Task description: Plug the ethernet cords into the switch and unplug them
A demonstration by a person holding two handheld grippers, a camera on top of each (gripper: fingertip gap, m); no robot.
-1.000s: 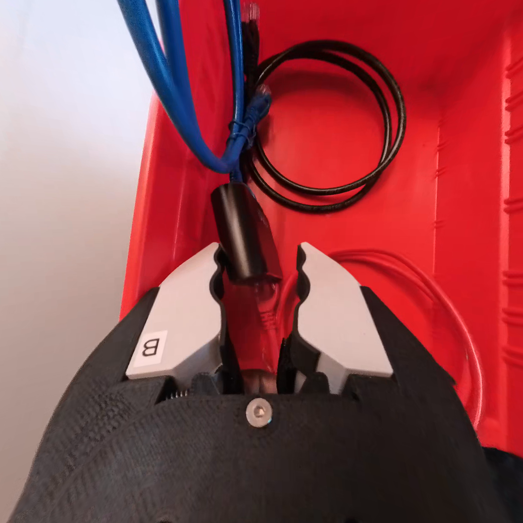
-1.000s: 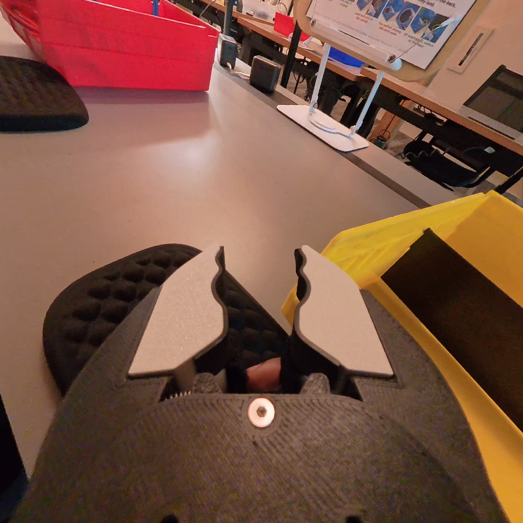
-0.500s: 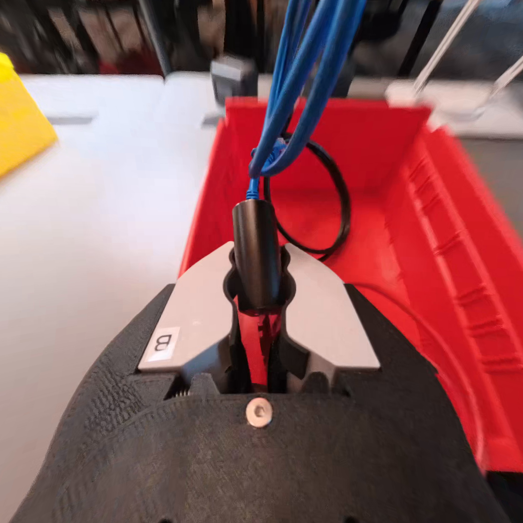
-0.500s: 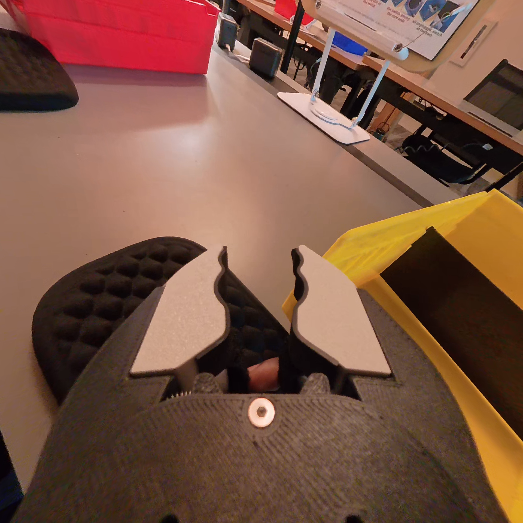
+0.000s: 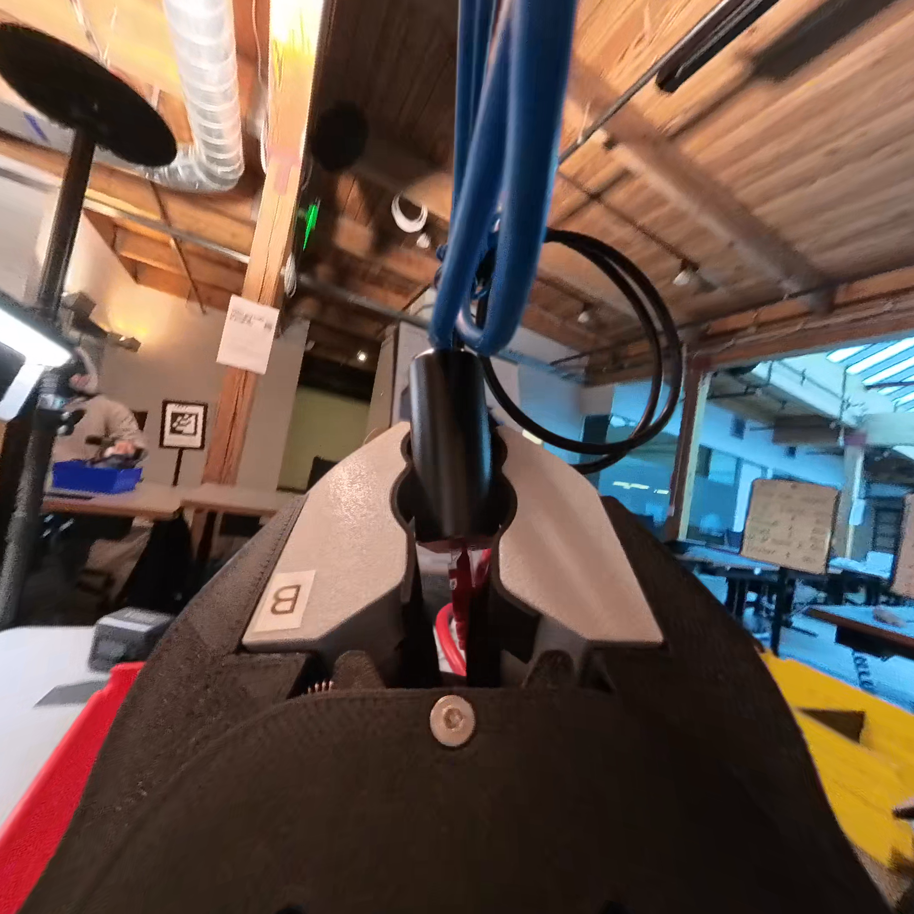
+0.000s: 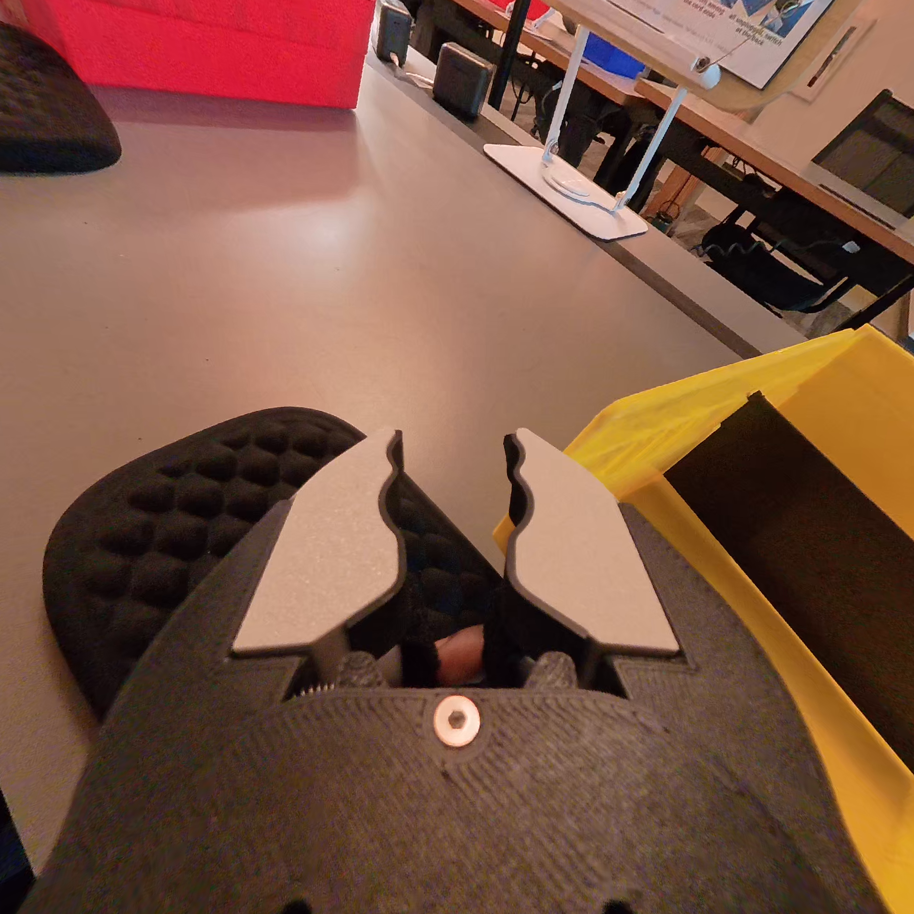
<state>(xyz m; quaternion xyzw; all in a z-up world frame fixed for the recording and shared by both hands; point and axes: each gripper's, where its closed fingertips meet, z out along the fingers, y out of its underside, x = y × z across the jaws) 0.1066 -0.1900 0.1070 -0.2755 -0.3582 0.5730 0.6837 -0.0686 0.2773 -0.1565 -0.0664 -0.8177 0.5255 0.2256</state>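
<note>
Between the grey fingers of the left gripper [image 5: 452, 440], a black cylindrical coupler [image 5: 451, 445] is sitting clamped, the jaws pressing on it from both sides. Blue ethernet cord [image 5: 494, 207] is running in several loops up out of the coupler's top end, and a red cord [image 5: 462, 593] with its plug is leaving the bottom end, passing down behind the fingers. A thin black cord [image 5: 658, 356] is hanging in a coil just beside the blue loops, to their right. This gripper is pointing upward toward a wooden ceiling, with a red bin's [image 5: 59, 771] edge showing at lower left and a yellow bin [image 5: 841, 771] at lower right.

Low over the grey table [image 6: 321, 277], the right gripper [image 6: 452, 440] is holding nothing, its jaws standing apart. Under it a black dimpled pad [image 6: 163, 519] is lying on the table, touching or nearly touching the yellow bin [image 6: 682, 410], which is holding a flat black item [image 6: 811, 534]. The red bin [image 6: 212, 49] is standing well apart at the far side. The switch cannot be made out with certainty.
</note>
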